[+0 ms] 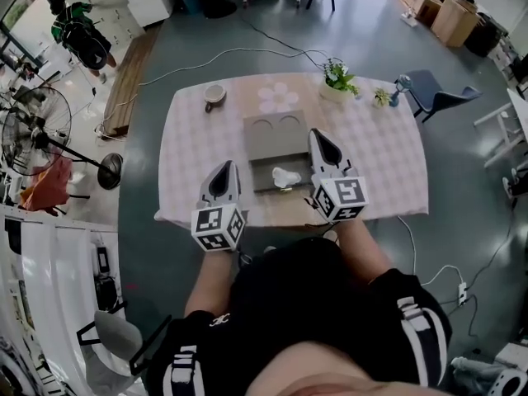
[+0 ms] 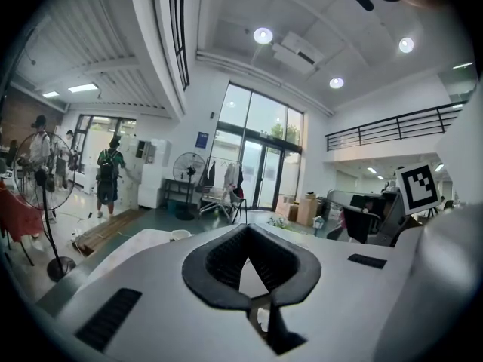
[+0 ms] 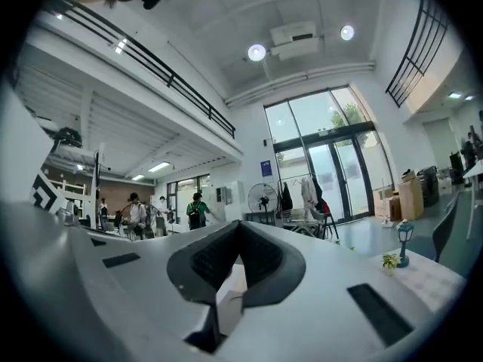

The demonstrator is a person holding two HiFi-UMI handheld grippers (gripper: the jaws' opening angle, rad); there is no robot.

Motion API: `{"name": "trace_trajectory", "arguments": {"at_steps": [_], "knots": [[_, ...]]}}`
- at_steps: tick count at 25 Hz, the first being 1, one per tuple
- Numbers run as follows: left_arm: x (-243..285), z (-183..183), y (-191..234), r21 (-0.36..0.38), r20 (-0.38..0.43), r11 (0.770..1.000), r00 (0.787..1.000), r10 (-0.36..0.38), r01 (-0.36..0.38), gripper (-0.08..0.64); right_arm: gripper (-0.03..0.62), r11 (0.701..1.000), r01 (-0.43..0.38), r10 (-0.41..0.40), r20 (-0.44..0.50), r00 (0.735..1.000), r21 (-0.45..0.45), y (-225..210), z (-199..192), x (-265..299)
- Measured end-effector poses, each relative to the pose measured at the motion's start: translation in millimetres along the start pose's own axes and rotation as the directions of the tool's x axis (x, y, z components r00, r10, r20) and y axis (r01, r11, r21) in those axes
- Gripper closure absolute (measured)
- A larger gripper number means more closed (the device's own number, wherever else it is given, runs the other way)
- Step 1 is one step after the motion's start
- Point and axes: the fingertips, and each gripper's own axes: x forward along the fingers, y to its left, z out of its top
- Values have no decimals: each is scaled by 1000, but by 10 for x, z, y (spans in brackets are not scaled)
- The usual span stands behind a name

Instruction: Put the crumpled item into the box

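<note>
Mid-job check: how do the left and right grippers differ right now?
The right gripper reaches farther forward than the left gripper. The right one hangs over the right edge of the box, beside the crumpled item; the left one is over the tablecloth, left of the box. Both have jaws together, holding nothing.

Box open on top, table left bare

Box reachable from above; crumpled item lies inside. Right gripper lines its right edge. Cup far left, plant and small lamp far right, all well clear
</note>
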Motion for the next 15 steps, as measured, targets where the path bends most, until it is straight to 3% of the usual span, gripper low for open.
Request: {"name": "trace_trajectory", "arguments": {"at_steps": [15], "knots": [[223,52,-198,14,-3,999,999,-39,39,558,591,1000,15,-14,22,1000,-23,-179,21,-95]]}}
